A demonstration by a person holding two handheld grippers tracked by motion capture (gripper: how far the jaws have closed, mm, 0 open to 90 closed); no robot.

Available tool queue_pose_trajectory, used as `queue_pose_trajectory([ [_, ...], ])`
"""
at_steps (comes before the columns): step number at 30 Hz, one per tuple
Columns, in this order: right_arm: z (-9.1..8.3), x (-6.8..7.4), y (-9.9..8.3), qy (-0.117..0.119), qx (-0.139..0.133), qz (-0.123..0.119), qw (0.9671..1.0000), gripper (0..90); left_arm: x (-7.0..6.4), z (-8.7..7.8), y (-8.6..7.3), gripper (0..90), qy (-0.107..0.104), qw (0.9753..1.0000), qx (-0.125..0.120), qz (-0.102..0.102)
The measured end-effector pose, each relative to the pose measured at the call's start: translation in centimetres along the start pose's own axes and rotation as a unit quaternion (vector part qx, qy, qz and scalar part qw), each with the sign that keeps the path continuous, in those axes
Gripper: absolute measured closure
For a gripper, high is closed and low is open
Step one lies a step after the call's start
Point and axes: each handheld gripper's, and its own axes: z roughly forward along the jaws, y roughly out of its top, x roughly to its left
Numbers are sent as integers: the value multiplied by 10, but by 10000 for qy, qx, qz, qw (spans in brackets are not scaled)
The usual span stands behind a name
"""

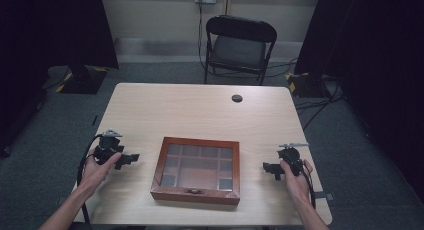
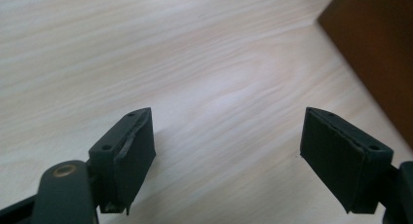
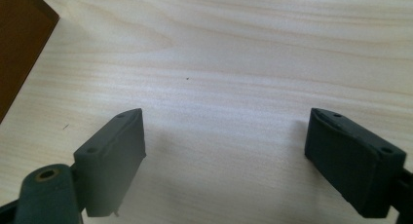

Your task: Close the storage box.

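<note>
The shallow brown wooden box with a glass-paned lid (image 1: 196, 169) sits shut mid-counter (image 1: 200, 110), between the left gripper (image 1: 131, 159) and right gripper (image 1: 266, 166), both spread wide and empty. Uneven side pushes could skid or twist it.

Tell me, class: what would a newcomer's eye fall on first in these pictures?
A brown wooden box with a glass lid, shut, sits near the front edge of the pale table. On either side of it, apart from it, are the left gripper and right gripper, both open. Behind the table stands a black chair.
</note>
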Motion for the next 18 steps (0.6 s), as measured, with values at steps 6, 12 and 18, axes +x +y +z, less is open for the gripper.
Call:
queue_pose_trajectory([
  [6, 14, 9, -13, -272, -663, -465, 9963, 0, -8, 14, -5, 143, 700, 9974, -162, 112],
  [12, 18, 10, -13, -238, -907, -474, 9945, 0, -11, 23, -13, 7, 740, 9955, -599, 32],
  [18, 19, 10, -13, -244, -911, -472, 9944, 0, -11, 24, -14, 0, 740, 9947, -715, 26],
])
